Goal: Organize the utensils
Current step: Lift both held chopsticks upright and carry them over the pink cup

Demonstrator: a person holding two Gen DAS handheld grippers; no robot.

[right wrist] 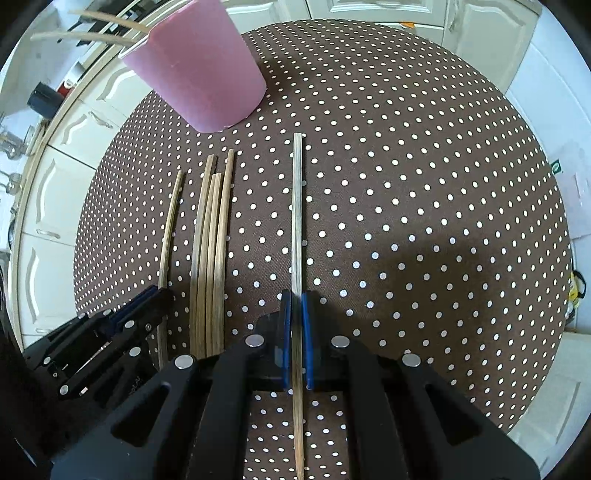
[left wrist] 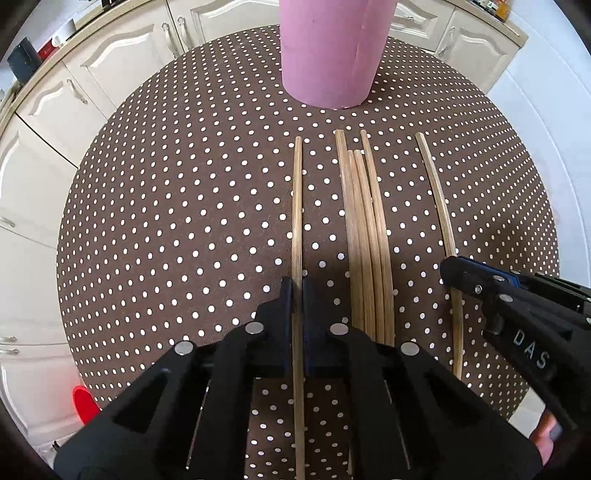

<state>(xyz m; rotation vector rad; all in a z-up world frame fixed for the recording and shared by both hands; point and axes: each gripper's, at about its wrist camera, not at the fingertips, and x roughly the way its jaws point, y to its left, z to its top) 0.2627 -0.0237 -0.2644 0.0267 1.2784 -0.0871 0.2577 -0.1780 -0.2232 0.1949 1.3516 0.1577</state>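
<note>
brown dotted tablecloth (left wrist: 184, 221) amid cream kitchen cabinets (left wrist: 110, 62).

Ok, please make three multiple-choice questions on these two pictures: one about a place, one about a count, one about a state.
1. Where does the bunch of four sticks lie?
A. inside the pink cup
B. on the tablecloth, between the two grippers
C. on the floor

2. How many sticks stand out of the cup's mouth?
A. none
B. two
C. five

3. What is the left gripper doing?
A. shut on a single stick
B. standing wide open
C. gripping the cup

Key:
1 B: the bunch lies flat between the left gripper and the right gripper.
2 B: two stick ends show over the rim in the right wrist view.
3 A: its pads press one stick.
</note>
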